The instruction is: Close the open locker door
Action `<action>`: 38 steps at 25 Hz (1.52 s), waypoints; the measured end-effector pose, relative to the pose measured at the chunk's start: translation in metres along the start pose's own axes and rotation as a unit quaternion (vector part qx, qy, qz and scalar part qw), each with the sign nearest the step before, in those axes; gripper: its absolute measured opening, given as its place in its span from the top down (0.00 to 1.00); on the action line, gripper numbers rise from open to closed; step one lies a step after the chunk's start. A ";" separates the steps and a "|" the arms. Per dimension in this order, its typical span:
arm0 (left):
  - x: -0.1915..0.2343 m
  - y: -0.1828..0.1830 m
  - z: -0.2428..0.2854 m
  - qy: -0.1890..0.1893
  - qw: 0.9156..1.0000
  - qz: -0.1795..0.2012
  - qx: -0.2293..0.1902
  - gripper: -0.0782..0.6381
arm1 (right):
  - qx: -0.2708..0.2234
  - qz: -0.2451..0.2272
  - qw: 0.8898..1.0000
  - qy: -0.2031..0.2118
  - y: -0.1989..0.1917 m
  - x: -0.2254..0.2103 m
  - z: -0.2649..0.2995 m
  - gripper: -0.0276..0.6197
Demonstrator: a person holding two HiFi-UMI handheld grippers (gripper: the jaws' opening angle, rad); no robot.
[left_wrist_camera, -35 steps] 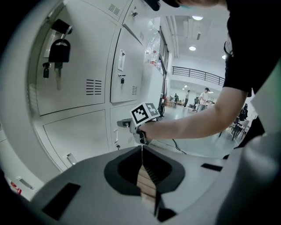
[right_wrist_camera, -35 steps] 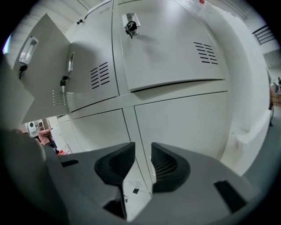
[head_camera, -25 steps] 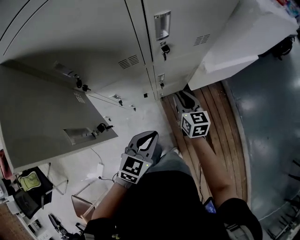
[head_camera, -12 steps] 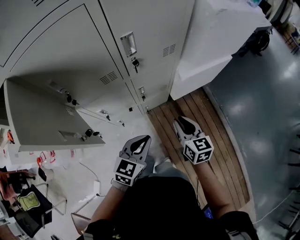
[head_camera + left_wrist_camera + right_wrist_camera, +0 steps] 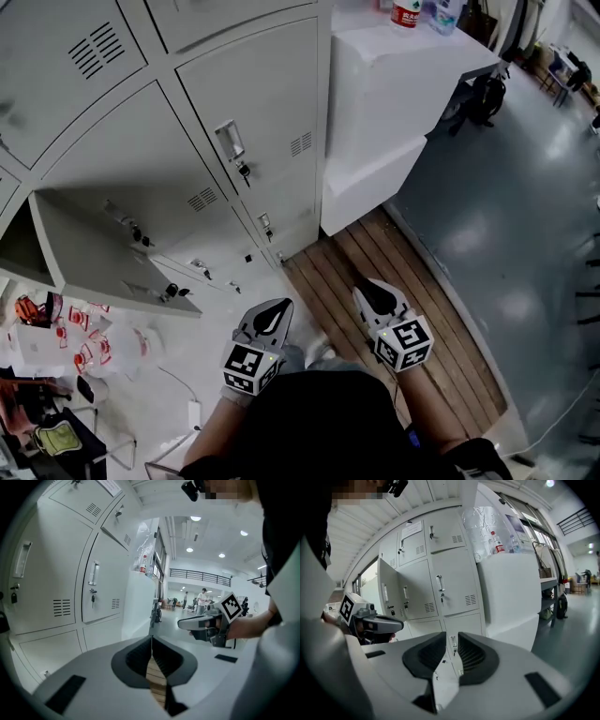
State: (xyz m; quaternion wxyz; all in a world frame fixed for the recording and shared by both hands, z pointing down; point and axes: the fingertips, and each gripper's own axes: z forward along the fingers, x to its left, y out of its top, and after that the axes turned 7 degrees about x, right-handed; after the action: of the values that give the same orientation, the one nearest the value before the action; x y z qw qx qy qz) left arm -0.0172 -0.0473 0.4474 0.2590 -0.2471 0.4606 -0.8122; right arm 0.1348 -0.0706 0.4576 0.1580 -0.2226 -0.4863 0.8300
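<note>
The light grey metal locker door point(image 5: 103, 258) hangs open at the left of the grey locker bank point(image 5: 253, 103), well apart from the empty left gripper point(image 5: 277, 307), pressed together, and the right gripper point(image 5: 367, 287), slightly spread and closing on nothing.

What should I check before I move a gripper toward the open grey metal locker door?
1. Grey metal locker door closed: not ok; it stands swung out at the left of the locker bank.
2. Left gripper free: ok; jaws together, nothing held.
3. Right gripper free: ok; jaws closing, nothing between them.
4. A gripper on the door: not ok; both hang low near the person's body, apart from the door.
5. Locker opening clear: cannot tell; the door hides most of the inside.
</note>
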 end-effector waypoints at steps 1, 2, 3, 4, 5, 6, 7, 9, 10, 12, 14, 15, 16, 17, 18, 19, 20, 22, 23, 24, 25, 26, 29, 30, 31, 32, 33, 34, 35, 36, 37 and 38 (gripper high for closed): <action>-0.003 0.004 -0.001 -0.001 1.000 -0.001 -0.005 0.86 | -0.004 -0.001 1.000 -0.002 0.001 -0.001 -0.008 0.81; -0.006 0.008 -0.002 -0.002 1.000 -0.001 -0.010 0.86 | -0.007 -0.003 1.000 -0.004 0.002 -0.002 -0.016 0.81; -0.009 0.012 -0.002 -0.002 1.000 -0.001 -0.015 0.86 | -0.010 -0.005 1.000 -0.005 0.004 -0.003 -0.023 0.81; -0.012 0.015 -0.003 -0.003 1.000 0.001 -0.020 0.86 | -0.013 -0.008 1.000 -0.006 0.005 -0.004 -0.029 0.81; -0.015 0.019 -0.004 -0.003 1.000 0.004 -0.023 0.86 | -0.016 -0.011 1.000 -0.006 0.007 -0.004 -0.035 0.81; -0.017 0.022 -0.005 -0.002 1.000 0.006 -0.027 0.86 | -0.019 -0.015 1.000 -0.005 0.009 -0.004 -0.041 0.81; -0.019 0.025 -0.006 -0.002 0.999 0.008 -0.032 0.86 | -0.023 -0.019 1.000 -0.003 0.012 -0.004 -0.047 0.81; -0.022 0.029 -0.008 -0.001 0.999 0.005 -0.042 0.86 | -0.032 -0.028 0.999 -0.001 0.019 -0.003 -0.058 0.81; -0.023 0.030 -0.010 -0.001 0.999 0.003 -0.046 0.86 | -0.036 -0.034 0.999 -0.001 0.022 -0.002 -0.062 0.81; -0.024 0.031 -0.012 0.001 0.999 -0.001 -0.052 0.86 | -0.045 -0.049 0.998 -0.002 0.027 -0.001 -0.069 0.81; -0.026 0.033 -0.014 0.003 0.998 -0.003 -0.058 0.86 | -0.055 -0.058 0.997 0.001 0.029 0.001 -0.073 0.81; -0.027 0.034 -0.014 0.003 0.998 -0.004 -0.061 0.86 | -0.059 -0.059 0.997 0.004 0.030 0.001 -0.074 0.81; -0.028 0.035 -0.016 0.004 0.998 -0.004 -0.065 0.86 | -0.062 -0.059 0.996 0.007 0.030 0.002 -0.075 0.81; -0.029 0.037 -0.016 0.004 0.998 -0.004 -0.068 0.86 | -0.063 -0.059 0.996 0.010 0.029 0.003 -0.076 0.81; -0.030 0.038 -0.017 0.004 0.997 -0.003 -0.071 0.86 | -0.064 -0.060 0.996 0.011 0.029 0.004 -0.076 0.81; -0.031 0.038 -0.018 0.004 0.997 -0.003 -0.074 0.86 | -0.065 -0.061 0.996 0.011 0.030 0.004 -0.076 0.81; -0.031 0.039 -0.019 0.005 0.997 -0.002 -0.076 0.86 | -0.067 -0.063 0.996 0.011 0.030 0.004 -0.076 0.82; -0.031 0.040 -0.021 0.007 0.997 -0.003 -0.080 0.86 | -0.070 -0.064 0.995 0.013 0.032 0.005 -0.075 0.82; -0.031 0.041 -0.022 0.008 0.997 -0.003 -0.082 0.86 | -0.070 -0.064 0.995 0.015 0.032 0.005 -0.074 0.82; -0.030 0.042 -0.022 0.009 0.997 -0.003 -0.083 0.86 | -0.071 -0.064 0.995 0.017 0.033 0.006 -0.074 0.82; -0.030 0.043 -0.023 0.011 0.996 -0.002 -0.084 0.86 | -0.071 -0.064 0.995 0.018 0.034 0.006 -0.073 0.82; -0.030 0.044 -0.023 0.012 0.996 -0.001 -0.086 0.86 | -0.071 -0.063 0.995 0.019 0.036 0.006 -0.073 0.82; -0.030 0.047 -0.025 0.014 0.996 0.000 -0.091 0.86 | -0.074 -0.057 0.995 0.022 0.039 0.007 -0.072 0.82; -0.030 0.047 -0.026 0.015 0.996 0.000 -0.092 0.86 | -0.074 -0.056 0.995 0.023 0.039 0.008 -0.071 0.82; -0.030 0.048 -0.027 0.016 0.996 0.001 -0.093 0.86 | -0.075 -0.056 0.995 0.024 0.039 0.009 -0.071 0.82; -0.030 0.048 -0.027 0.016 0.996 0.002 -0.093 0.86 | -0.076 -0.057 0.995 0.025 0.040 0.010 -0.071 0.82; -0.031 0.047 -0.028 0.016 0.996 0.003 -0.093 0.86 | -0.076 -0.057 0.995 0.025 0.040 0.011 -0.072 0.82; -0.031 0.047 -0.028 0.016 0.996 0.004 -0.093 0.86 | -0.076 -0.056 0.995 0.025 0.039 0.011 -0.072 0.82; -0.032 0.047 -0.028 0.017 0.996 0.004 -0.093 0.86 | -0.077 -0.056 0.995 0.025 0.039 0.011 -0.073 0.82; -0.032 0.046 -0.028 0.017 0.996 0.004 -0.093 0.86 | -0.076 -0.056 0.995 0.025 0.038 0.011 -0.073 0.82; -0.033 0.045 -0.029 0.018 0.996 0.003 -0.093 0.86 | -0.076 -0.057 0.995 0.025 0.037 0.011 -0.073 0.82; -0.033 0.045 -0.029 0.019 0.995 0.003 -0.093 0.86 | -0.075 -0.058 0.995 0.024 0.036 0.011 -0.073 0.82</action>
State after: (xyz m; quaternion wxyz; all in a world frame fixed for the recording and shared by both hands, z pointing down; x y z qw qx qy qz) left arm -0.0026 -0.0278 0.3896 0.2284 -0.2532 0.5396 -0.7697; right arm 0.1618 -0.0285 0.3923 0.2004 -0.2255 -0.5553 0.7750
